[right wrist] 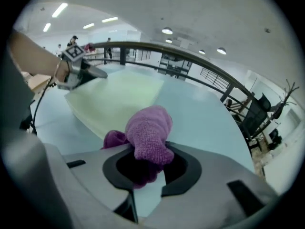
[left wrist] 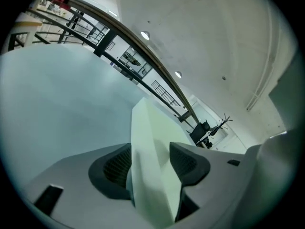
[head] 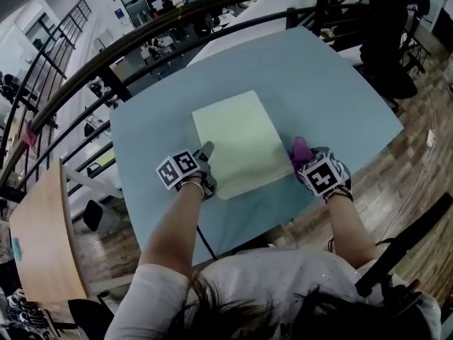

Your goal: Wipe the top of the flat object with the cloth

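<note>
A pale green flat slab (head: 237, 140) lies on the light blue table (head: 318, 76). My left gripper (head: 207, 149) is at the slab's near left corner. In the left gripper view that corner of the slab (left wrist: 145, 128) fills the gap between the jaws of the left gripper (left wrist: 150, 168), and both pads lie against it. My right gripper (head: 303, 159) is at the slab's near right edge, shut on a bunched purple cloth (head: 300, 149). The cloth (right wrist: 148, 130) sticks out from the right gripper (right wrist: 145, 163), just short of the slab (right wrist: 119, 99). The left gripper (right wrist: 88, 74) shows across the slab.
A dark curved railing (head: 177, 20) runs along the table's far side, with a drop behind it. A wooden tabletop (head: 42, 239) stands at the left. A black chair (head: 389, 41) is at the far right. The table's near edge (head: 283, 222) is close to the person.
</note>
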`<control>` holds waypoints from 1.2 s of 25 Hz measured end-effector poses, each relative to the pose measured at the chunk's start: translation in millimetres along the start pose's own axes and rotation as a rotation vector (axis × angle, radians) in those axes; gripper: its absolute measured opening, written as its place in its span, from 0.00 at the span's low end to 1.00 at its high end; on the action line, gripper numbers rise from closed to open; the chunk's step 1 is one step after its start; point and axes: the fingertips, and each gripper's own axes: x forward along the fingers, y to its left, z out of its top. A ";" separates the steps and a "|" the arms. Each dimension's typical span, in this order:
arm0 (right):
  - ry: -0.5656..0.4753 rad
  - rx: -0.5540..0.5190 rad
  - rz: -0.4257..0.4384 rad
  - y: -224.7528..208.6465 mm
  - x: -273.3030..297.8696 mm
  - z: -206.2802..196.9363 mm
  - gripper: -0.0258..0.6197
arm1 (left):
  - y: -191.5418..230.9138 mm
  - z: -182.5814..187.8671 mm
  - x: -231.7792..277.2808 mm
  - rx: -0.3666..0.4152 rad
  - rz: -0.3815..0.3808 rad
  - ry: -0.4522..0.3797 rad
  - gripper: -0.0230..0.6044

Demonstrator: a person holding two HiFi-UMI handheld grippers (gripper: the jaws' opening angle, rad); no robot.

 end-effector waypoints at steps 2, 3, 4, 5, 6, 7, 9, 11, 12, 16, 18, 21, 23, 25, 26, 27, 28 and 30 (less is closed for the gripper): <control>-0.002 0.051 -0.032 -17.6 -6.4 -14.1 0.18 | -20.8 4.9 -12.7 0.026 -0.098 -0.021 0.40; -0.063 0.119 -0.020 -23.6 -11.3 -13.0 0.18 | -33.5 7.2 -24.0 0.068 -0.156 -0.041 0.40; -0.150 0.197 0.011 -27.0 -19.0 -6.2 0.18 | -46.2 7.5 -39.6 0.116 -0.212 -0.068 0.36; -0.253 0.273 0.057 -28.3 -30.0 5.8 0.18 | -58.9 6.2 -58.4 0.159 -0.266 -0.102 0.27; -0.359 0.338 0.109 -28.3 -43.7 21.1 0.18 | -71.8 4.3 -79.3 0.193 -0.316 -0.144 0.19; -0.460 0.388 0.161 -27.3 -59.7 38.0 0.18 | -84.8 2.7 -101.7 0.218 -0.360 -0.192 0.15; -0.641 0.440 0.256 -21.9 -97.1 75.1 0.18 | -108.7 2.2 -147.3 0.261 -0.416 -0.288 0.07; -0.801 0.447 0.340 -12.2 -139.4 113.9 0.18 | -128.9 1.8 -189.1 0.310 -0.430 -0.353 0.04; -0.868 0.439 0.376 -6.7 -160.3 131.1 0.18 | -137.1 0.9 -206.8 0.344 -0.422 -0.371 0.04; -1.002 0.322 0.419 12.5 -225.4 173.8 0.18 | -155.5 5.1 -262.4 0.517 -0.333 -0.439 0.04; -1.002 0.233 0.386 19.4 -242.0 180.8 0.18 | -159.6 13.2 -286.4 0.560 -0.304 -0.497 0.04; -0.973 0.137 0.321 23.6 -248.9 178.8 0.18 | -161.8 23.8 -309.9 0.557 -0.282 -0.567 0.04; -0.944 0.122 0.305 26.6 -244.4 173.1 0.18 | -161.1 26.9 -316.5 0.553 -0.278 -0.583 0.04; -0.913 0.130 0.306 28.9 -237.6 167.8 0.18 | -163.3 28.2 -317.9 0.568 -0.280 -0.584 0.04; -0.899 0.135 0.308 28.9 -234.8 166.1 0.18 | -166.2 28.3 -317.2 0.579 -0.282 -0.579 0.04; -0.886 0.138 0.309 28.1 -232.6 165.1 0.18 | -169.8 28.1 -316.4 0.585 -0.287 -0.573 0.04; -0.875 0.138 0.308 26.8 -231.0 164.3 0.18 | -173.8 27.5 -316.3 0.588 -0.293 -0.567 0.04; -0.858 0.141 0.302 23.8 -230.0 163.0 0.18 | -180.1 25.5 -318.5 0.587 -0.302 -0.558 0.04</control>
